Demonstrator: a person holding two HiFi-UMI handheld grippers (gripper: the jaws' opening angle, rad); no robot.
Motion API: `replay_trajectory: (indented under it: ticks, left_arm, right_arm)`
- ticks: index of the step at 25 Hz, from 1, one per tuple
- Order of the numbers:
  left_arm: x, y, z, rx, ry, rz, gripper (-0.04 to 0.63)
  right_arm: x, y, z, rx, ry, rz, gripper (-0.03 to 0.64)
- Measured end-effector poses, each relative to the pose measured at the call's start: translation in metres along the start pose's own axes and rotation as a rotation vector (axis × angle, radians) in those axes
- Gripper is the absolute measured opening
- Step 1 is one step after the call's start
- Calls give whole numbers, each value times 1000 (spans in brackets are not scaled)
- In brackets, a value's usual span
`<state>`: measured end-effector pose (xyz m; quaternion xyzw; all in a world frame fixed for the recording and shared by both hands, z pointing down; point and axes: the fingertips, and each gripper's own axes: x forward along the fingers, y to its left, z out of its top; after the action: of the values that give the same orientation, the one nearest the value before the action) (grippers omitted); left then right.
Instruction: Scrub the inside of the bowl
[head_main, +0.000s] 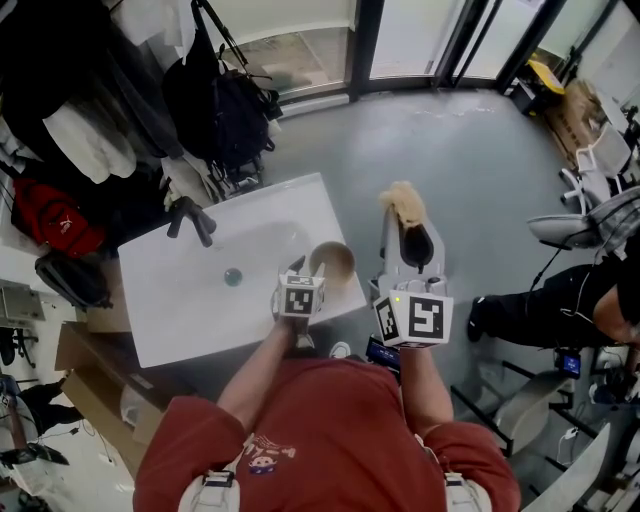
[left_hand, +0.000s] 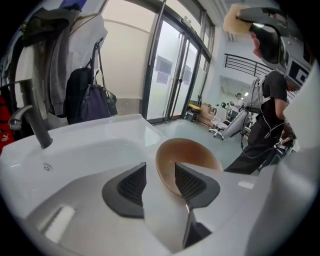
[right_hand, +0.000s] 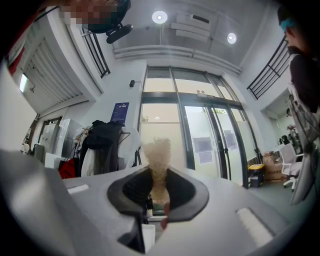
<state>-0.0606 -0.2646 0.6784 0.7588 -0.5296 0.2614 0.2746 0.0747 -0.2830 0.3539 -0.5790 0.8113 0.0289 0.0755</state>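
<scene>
A tan bowl (head_main: 335, 260) stands on the front right corner of the white sink (head_main: 190, 310). My left gripper (head_main: 306, 268) points down at its near rim. In the left gripper view the bowl (left_hand: 192, 155) has its near rim between the pads (left_hand: 131, 186), one jaw outside and one over the inside. The left gripper (left_hand: 159, 182) is open and does not press on the rim. My right gripper (head_main: 411, 228) hangs to the right of the sink over the floor, shut on a tan fuzzy scrubber (head_main: 404, 203). The scrubber (right_hand: 157, 155) sticks up between the jaws of the right gripper (right_hand: 159, 189).
A dark faucet (head_main: 190, 220) and the drain (head_main: 233, 276) are at the basin's left. Coats and bags (head_main: 215, 100) hang behind the sink. A person in black (head_main: 560, 305) sits at the right among chairs. Cardboard boxes (head_main: 90, 385) lie at the lower left.
</scene>
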Motion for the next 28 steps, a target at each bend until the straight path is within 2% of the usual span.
replay_trajectory:
  ticks: [5, 8, 16, 28]
  left_arm:
    - [4, -2, -6, -33, 22, -21, 178]
    - [4, -3, -6, -36, 20, -14, 127]
    - [5, -1, -6, -39, 24, 7, 56]
    - [4, -1, -3, -56, 14, 15, 32]
  right_arm:
    - [1, 2, 0, -3, 1, 1, 75]
    - [0, 2, -1, -4, 4, -1, 75]
    - [1, 2, -1, -12, 3, -5, 75]
    - [1, 0, -4, -13, 9, -10, 75]
